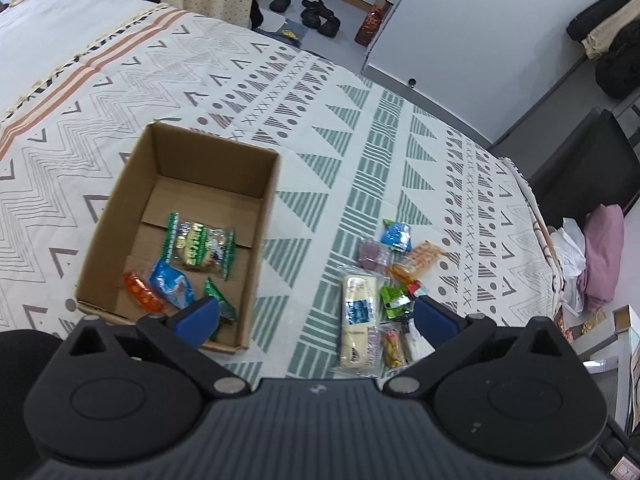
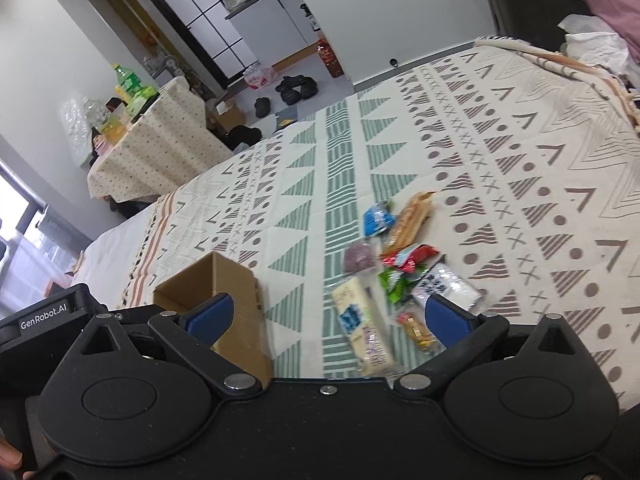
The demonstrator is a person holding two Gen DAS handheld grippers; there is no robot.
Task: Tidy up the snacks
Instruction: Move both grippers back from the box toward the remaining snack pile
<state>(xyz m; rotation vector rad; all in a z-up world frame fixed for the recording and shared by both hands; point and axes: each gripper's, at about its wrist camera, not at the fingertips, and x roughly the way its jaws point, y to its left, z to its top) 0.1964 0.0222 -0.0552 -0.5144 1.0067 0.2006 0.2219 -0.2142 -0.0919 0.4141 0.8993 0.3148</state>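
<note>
Across both frames spreads a bed cover (image 1: 304,92) with grey and green triangle patterns, filling most of each view. Left of centre in the left wrist view, a cardboard box (image 1: 120,216) stands open on the cover; the right wrist view shows the same box (image 2: 236,280) at lower left. Four wrapped snacks lie on the box floor: a clear pack with green ends (image 1: 200,246), a blue packet (image 1: 172,282), an orange packet (image 1: 142,294) and a green packet (image 1: 220,304) partly behind a fingertip. Right of the box, well apart from it, a loose pile of snacks lies on the cover, the biggest a long pale bar (image 1: 358,320) at the pile's left edge, with small blue (image 2: 376,218), orange (image 2: 410,218), purple (image 2: 360,258) and green (image 2: 394,284) packets beside it. At each frame's bottom, the left gripper (image 1: 316,314) and the right gripper (image 2: 328,316) are released, blue pads spread wide, nothing between them.
</note>
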